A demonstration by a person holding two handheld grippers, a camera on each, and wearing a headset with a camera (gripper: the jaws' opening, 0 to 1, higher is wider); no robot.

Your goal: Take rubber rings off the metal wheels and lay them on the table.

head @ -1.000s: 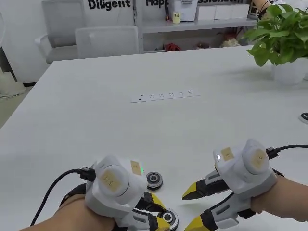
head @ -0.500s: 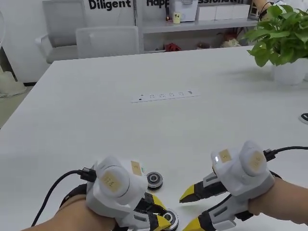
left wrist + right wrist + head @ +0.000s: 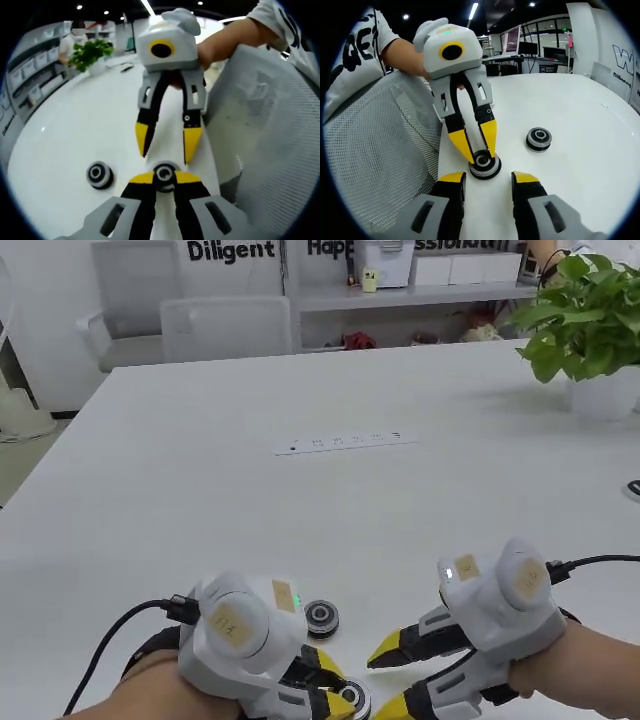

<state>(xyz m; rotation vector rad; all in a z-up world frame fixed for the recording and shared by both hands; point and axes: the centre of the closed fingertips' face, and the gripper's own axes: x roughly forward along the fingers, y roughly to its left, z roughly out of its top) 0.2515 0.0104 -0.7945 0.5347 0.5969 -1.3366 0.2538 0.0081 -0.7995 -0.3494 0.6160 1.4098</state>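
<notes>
Bottom centre of the head view: a black rubber-ringed metal wheel (image 3: pixel 352 698) on the white table (image 3: pixel 200 490), pinched between the left gripper's (image 3: pixel 480 151) narrowed jaws. The right gripper (image 3: pixel 392 680) hovers just beside it, jaws spread wide, empty. A second ringed wheel (image 3: pixel 320 616) lies just above; a white power strip (image 3: pixel 345 440) and a leafy potted plant (image 3: pixel 585 320) sit farther up the frame.

White table (image 3: pixel 200 490) bearing two black-ringed metal wheels: near wheel (image 3: pixel 352 698) at front edge, far wheel (image 3: pixel 320 615) just beyond; power strip (image 3: pixel 345 442) mid-table, potted plant (image 3: pixel 590 330) far right.
</notes>
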